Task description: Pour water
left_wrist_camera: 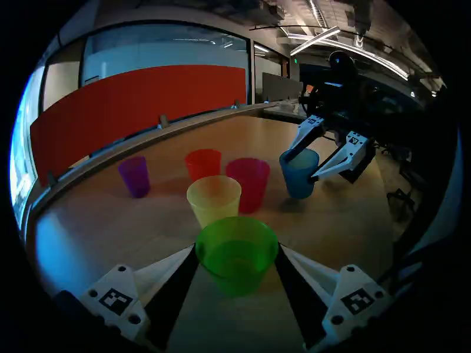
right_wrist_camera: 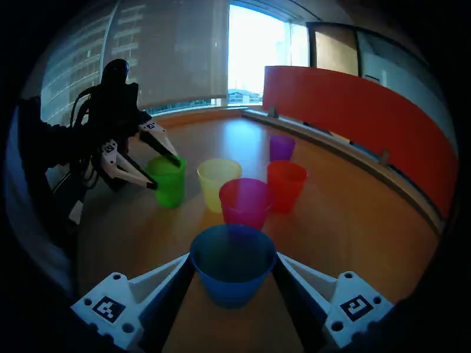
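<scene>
Inside left tool (left_wrist_camera: 236,250), translucent green cup (left_wrist_camera: 236,265); right tool (right_wrist_camera: 233,257), blue cup (right_wrist_camera: 232,279)

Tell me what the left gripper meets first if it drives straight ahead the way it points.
The left gripper holds the green cup between its fingers. Straight on, that cup would likely bump the yellow cup just ahead; the gap between them is hard to judge.

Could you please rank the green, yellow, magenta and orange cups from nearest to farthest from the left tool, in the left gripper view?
1. green cup, gripped between the fingers of the left tool.
2. yellow cup, just behind it.
3. magenta cup, farther back, to the right.
4. orange cup, farthest, back left.
</scene>
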